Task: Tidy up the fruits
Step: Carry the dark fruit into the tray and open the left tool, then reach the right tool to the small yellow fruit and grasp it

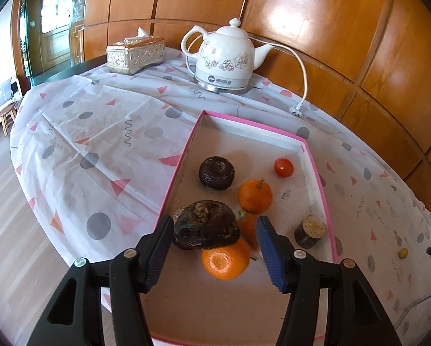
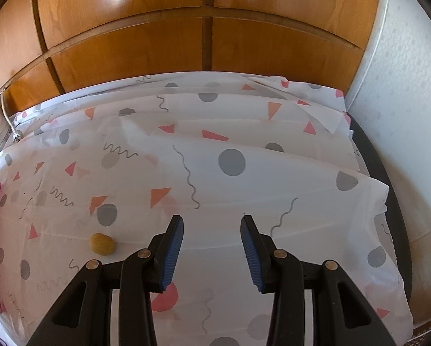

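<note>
Nearest us, the left gripper (image 1: 214, 229) stands with its fingers apart over the pink-rimmed box (image 1: 173, 184). A dark water chestnut (image 1: 205, 229) sits between them, its left end at the left pad, clear of the right one, long axis running finger to finger, resting on an orange (image 1: 225, 262). Beyond lie another orange (image 1: 255, 196), a second chestnut (image 1: 216, 173) and a small tomato (image 1: 284, 167), toward the box's far corner. Our right gripper (image 2: 212, 255) is spread, holding nothing above the tablecloth (image 2: 244, 132); a small yellow fruit (image 2: 101, 243) lies just left of its left finger.
</note>
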